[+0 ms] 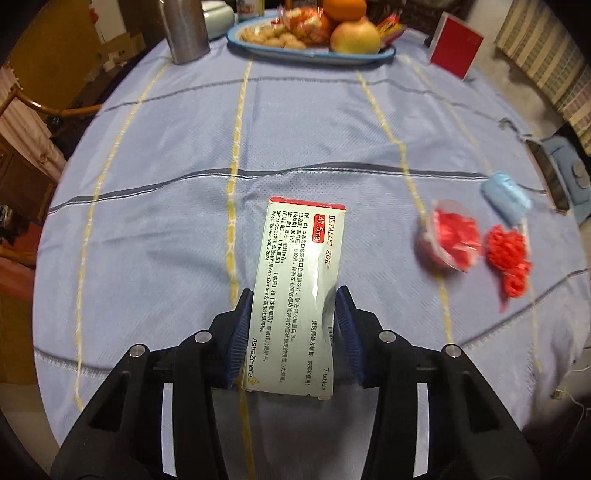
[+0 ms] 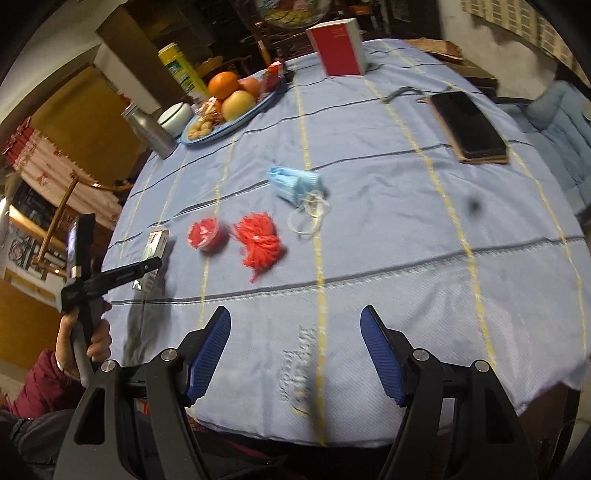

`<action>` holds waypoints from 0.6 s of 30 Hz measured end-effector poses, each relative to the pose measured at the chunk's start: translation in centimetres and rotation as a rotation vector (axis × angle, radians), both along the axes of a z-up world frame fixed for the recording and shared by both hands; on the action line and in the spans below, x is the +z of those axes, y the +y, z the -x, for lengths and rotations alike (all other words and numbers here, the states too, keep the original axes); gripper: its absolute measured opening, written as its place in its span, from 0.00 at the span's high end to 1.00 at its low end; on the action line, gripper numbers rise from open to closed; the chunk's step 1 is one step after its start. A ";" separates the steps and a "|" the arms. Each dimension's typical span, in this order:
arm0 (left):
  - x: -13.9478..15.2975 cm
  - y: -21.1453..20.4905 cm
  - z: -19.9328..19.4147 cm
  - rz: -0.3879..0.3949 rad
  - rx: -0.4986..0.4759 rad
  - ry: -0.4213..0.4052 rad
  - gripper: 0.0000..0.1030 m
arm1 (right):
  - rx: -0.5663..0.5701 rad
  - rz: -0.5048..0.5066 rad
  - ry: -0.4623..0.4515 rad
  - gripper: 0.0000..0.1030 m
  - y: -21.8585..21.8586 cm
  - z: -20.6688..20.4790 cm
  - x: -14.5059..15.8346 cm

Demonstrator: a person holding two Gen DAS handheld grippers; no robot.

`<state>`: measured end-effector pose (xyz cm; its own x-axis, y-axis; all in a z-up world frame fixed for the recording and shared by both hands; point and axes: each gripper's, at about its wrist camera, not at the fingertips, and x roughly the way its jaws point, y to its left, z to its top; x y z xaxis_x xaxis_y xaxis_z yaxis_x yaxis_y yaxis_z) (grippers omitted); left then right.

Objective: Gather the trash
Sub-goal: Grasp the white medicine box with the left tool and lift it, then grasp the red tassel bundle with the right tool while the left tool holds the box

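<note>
A white and red medicine box point(image 1: 299, 295) lies lengthwise between the blue pads of my left gripper point(image 1: 294, 295). The pads press on its long sides and its right side is dented. The right wrist view shows the same box point(image 2: 157, 245) at the table's left edge, with one black finger of the left gripper point(image 2: 147, 266) across it. To the box's right lie a clear cup of red scraps point(image 1: 448, 240), a red net bundle point(image 1: 508, 254) and a crumpled blue face mask point(image 1: 504, 195). My right gripper point(image 2: 295, 314) hangs open over bare tablecloth, nearer than the bundle point(image 2: 258, 245) and the mask point(image 2: 295, 182).
A blue plate point(image 1: 258, 46) of fruit and snacks, a metal bottle point(image 1: 186, 29) and a red box point(image 1: 456, 50) stand at the far side. A dark phone point(image 2: 469, 125) lies at the right edge beside a blue-cushioned chair point(image 2: 554, 122). A hand point(image 2: 96, 339) holds the left gripper's handle.
</note>
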<state>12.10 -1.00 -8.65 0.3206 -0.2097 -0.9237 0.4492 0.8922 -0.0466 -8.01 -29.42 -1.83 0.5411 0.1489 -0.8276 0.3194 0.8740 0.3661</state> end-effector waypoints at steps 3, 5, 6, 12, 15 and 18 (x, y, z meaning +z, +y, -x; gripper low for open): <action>1.5 1.8 1.4 0.021 0.022 -0.015 0.56 | 0.085 -0.007 0.004 0.30 1.5 -2.5 -0.1; 2.2 3.0 1.9 0.029 0.052 -0.018 0.56 | 0.144 0.002 0.004 0.30 2.7 -4.2 -0.3; 2.7 4.1 2.3 0.040 0.078 -0.014 0.56 | 0.163 0.010 0.005 0.30 3.1 -4.8 -0.3; 3.9 8.1 4.5 0.071 0.192 0.000 0.56 | 0.242 0.107 0.021 0.30 4.7 -8.8 -0.9; 4.1 9.4 5.7 0.070 0.237 -0.004 0.56 | 0.241 0.103 0.019 0.30 4.3 -10.0 -1.3; 4.4 10.4 6.8 0.067 0.275 -0.008 0.56 | 0.244 0.092 0.027 0.30 3.8 -11.1 -2.1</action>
<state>5.32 9.41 -4.29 0.3812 -0.1746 -0.9079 0.1913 0.9756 -0.1073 3.06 -25.63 -3.92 0.4758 0.1958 -0.8574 0.1039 0.9555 0.2759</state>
